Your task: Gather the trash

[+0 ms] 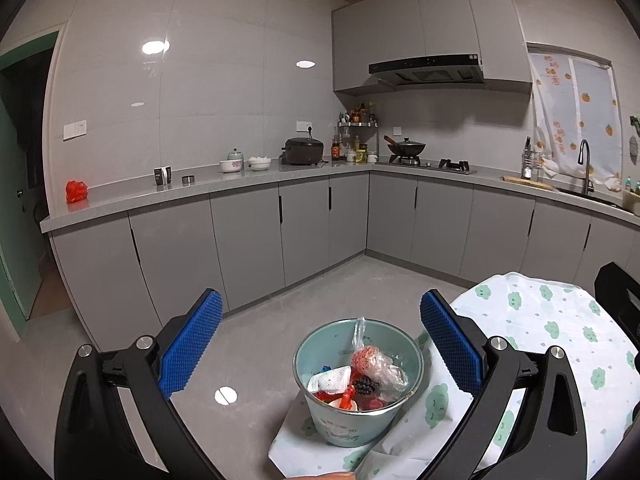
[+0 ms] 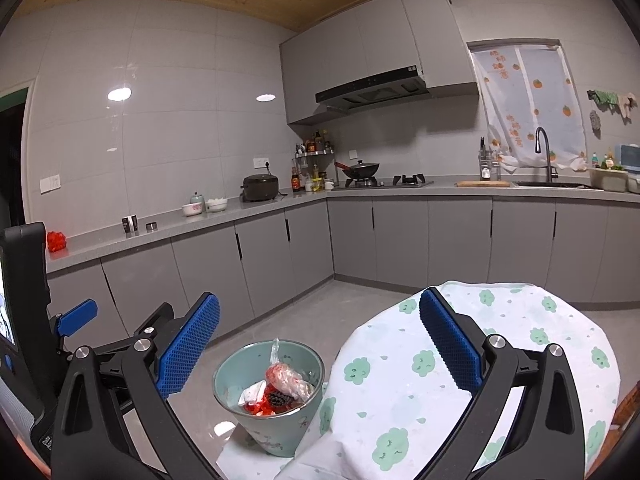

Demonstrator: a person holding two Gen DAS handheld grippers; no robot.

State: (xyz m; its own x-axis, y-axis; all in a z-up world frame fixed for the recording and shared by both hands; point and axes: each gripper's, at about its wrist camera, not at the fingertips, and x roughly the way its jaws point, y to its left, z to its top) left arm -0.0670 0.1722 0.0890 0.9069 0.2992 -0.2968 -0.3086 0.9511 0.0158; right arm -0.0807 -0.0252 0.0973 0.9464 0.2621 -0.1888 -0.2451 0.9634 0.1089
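Item: bin (image 1: 358, 384), small pale-green bucket, tapering to the base, thin shiny rim; stands at the edge of a table (image 1: 560, 328) under a cloud-print cloth, on the side toward the kitchen floor.

Contents: crumpled clear wrap (image 1: 376, 362) with a pinkish lump inside, one tail sticking up above the rim; white paper scrap (image 1: 330, 378); a dark knobbly piece (image 1: 365, 385); red bits beneath; fill roughly to half.

Left gripper (image 1: 320, 344): jaws released wide, nothing between them, above and short of the bin.

Right gripper (image 2: 320, 344): jaws likewise parted, empty, bin low between its pads and the table.

Handling, judged: bin probably light and stiff, wall smooth and likely slippery; taper gives poor purchase low down, so take the rim or upper wall, one pad inside and one outside. Wrap soft, springy, near weightless; its raised tail is the easy pinch point. Cloth may slide if the bin is dragged; lift straight.
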